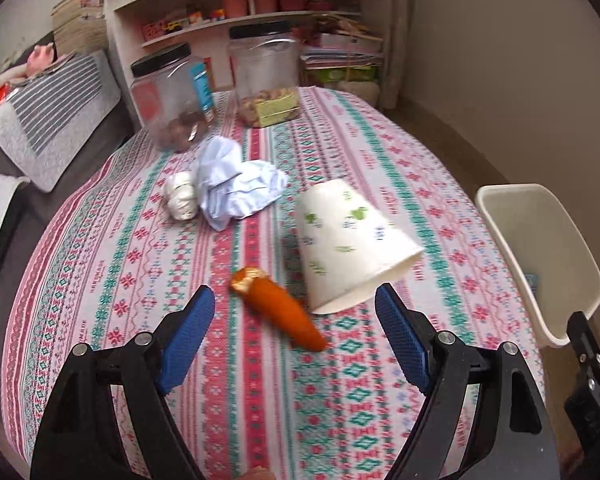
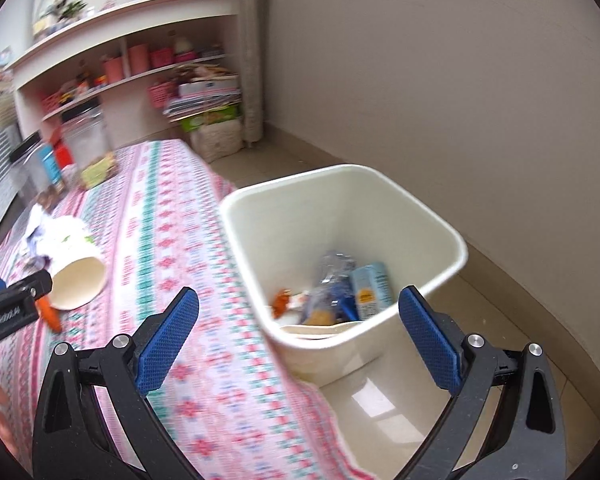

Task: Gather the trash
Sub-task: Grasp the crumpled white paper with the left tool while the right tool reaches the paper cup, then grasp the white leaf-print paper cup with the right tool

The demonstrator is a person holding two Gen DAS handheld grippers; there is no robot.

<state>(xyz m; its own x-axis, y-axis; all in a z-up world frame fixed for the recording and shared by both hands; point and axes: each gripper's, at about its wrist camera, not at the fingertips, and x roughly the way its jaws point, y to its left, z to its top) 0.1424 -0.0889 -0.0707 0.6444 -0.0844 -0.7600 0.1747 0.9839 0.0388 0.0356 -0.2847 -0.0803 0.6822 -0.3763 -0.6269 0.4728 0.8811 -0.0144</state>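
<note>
Looks like the carrot piece is next up. Best bet: drop the left claw straight down, line both blue pads across the fat middle, not the pointy tip, and squeeze gently since it could roll. Left claw spread wide, holding nothing. Right claw also spread wide and empty, hanging over the table edge just beside the bin.

Carrot: orange stub, bitten pale end, lying flat on the table just beside the mouth of the tipped paper cup. Crumpled paper and a white wad beyond the cup. Bin already has wrappers inside.
</note>
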